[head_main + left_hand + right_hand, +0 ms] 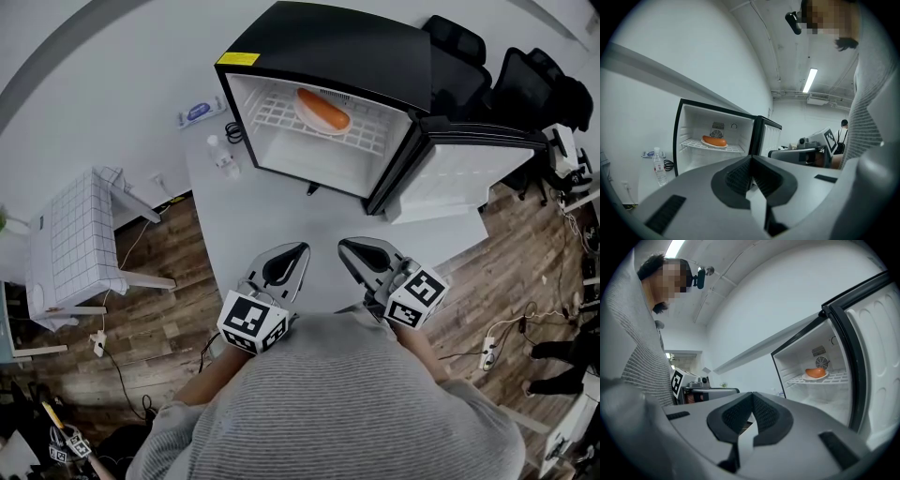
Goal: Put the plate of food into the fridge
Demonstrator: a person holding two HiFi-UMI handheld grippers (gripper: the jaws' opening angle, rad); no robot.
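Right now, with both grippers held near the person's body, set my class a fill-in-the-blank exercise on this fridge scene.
1. The door of the fridge stands ____.
2. The plate of food rests on the wire ____ inside the fridge.
3. The left gripper and the right gripper are both ____, holding nothing.
4. On the table, beside the fridge, stands a clear plastic ____.

Missing words: open; shelf; shut; bottle

The right tongs (752, 401) stood closed and empty, left of the open fridge (797, 357). Inside it, the plate of food (815, 373) lay on the shelf (840, 377).
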